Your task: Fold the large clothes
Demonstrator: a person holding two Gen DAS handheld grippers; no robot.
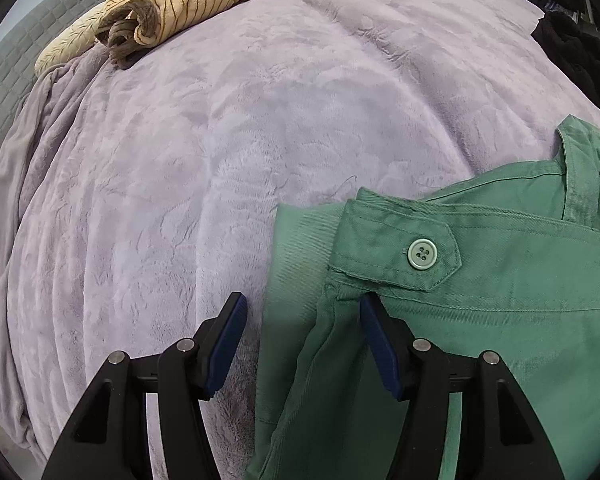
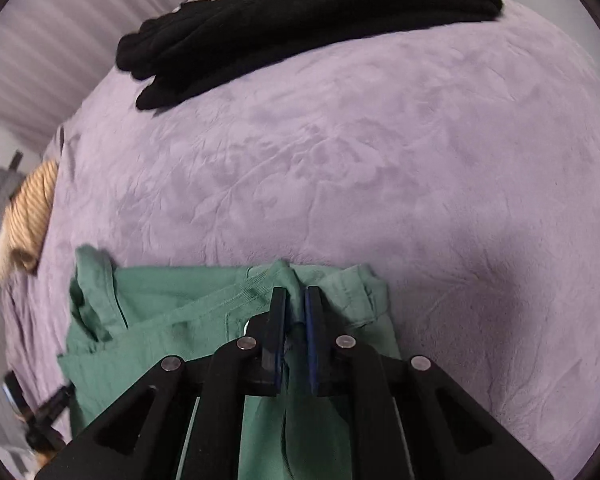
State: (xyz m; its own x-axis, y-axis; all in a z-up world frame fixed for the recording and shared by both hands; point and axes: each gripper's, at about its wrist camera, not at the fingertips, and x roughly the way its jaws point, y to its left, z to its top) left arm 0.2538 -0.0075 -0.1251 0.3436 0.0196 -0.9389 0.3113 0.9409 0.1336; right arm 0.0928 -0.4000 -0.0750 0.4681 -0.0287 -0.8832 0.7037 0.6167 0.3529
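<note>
Two grippers were over the bed, both angled steeply down at the green trousers [image 1: 480, 280], which lay on the lilac plush blanket [image 1: 240, 140] with their waistband towards the middle of the bed. My left gripper [image 1: 302, 312] stood with its jaws parted and clamped on nothing: one blue pad [image 1: 230, 340] hung over bare blanket, the other sat over the green cloth just below the buttoned waistband tab [image 1: 404, 256], and the trousers' edge ran up between the two. Whether that second pad touched the fabric I could not tell. The pale green button [image 1: 423, 255] was fastened on the tab, and a belt loop stood up further along the waistband.

My right gripper [image 2: 296, 304] was pinched tight on a raised fold of the trousers [image 2: 172, 320] at the waistband, the green cloth bunching up between its dark pads. In that view the garment lay flat on either side of the pinch, with a crumpled corner lifted at the left.

At the far side of the blanket sat a folded black garment [image 2: 308, 20]. A beige striped garment [image 1: 188, 4] lay rumpled near the grey quilted headboard [image 1: 16, 64].
</note>
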